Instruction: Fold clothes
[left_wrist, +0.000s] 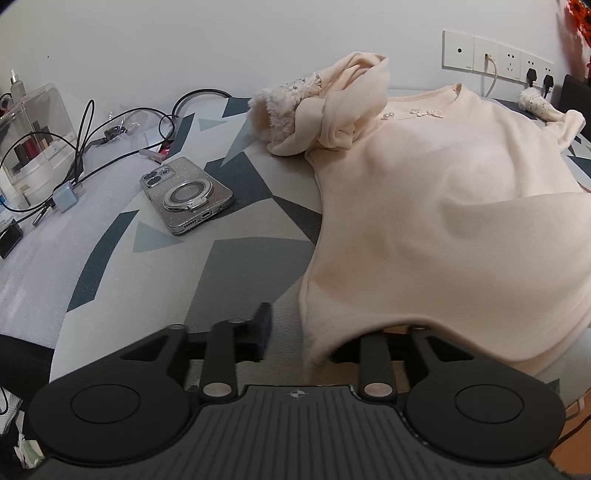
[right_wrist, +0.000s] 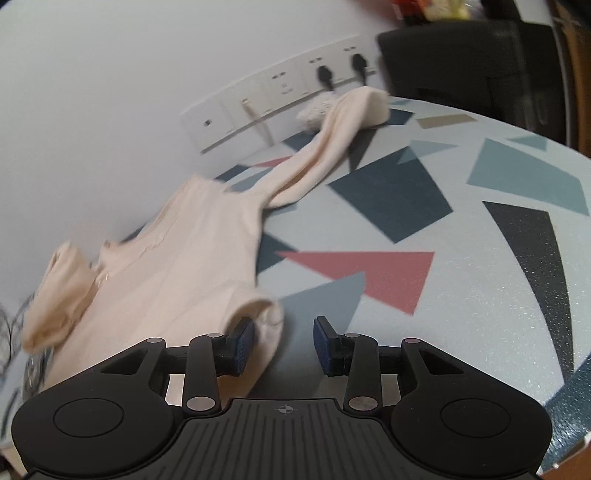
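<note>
A cream sweater (left_wrist: 443, 206) lies spread on the patterned table (left_wrist: 229, 266), neckline toward the wall. One sleeve (left_wrist: 332, 114) with a fluffy cuff is bunched near the collar. My left gripper (left_wrist: 321, 328) is at the hem: its left finger (left_wrist: 263, 325) is bare and stands apart from the cloth, and the hem drapes over the hidden right finger. In the right wrist view the sweater (right_wrist: 177, 266) runs to the left, and its other sleeve (right_wrist: 325, 147) stretches toward the wall. My right gripper (right_wrist: 283, 343) is open, a hem corner (right_wrist: 267, 317) beside its left pad.
A phone in a glittery case (left_wrist: 186, 194) lies left of the sweater. Cables and a charger block (left_wrist: 64, 197) sit by a clear organiser box (left_wrist: 33, 136). Wall sockets (left_wrist: 495, 55) carry plugs. A dark chair back (right_wrist: 472, 62) stands past the table's far right edge.
</note>
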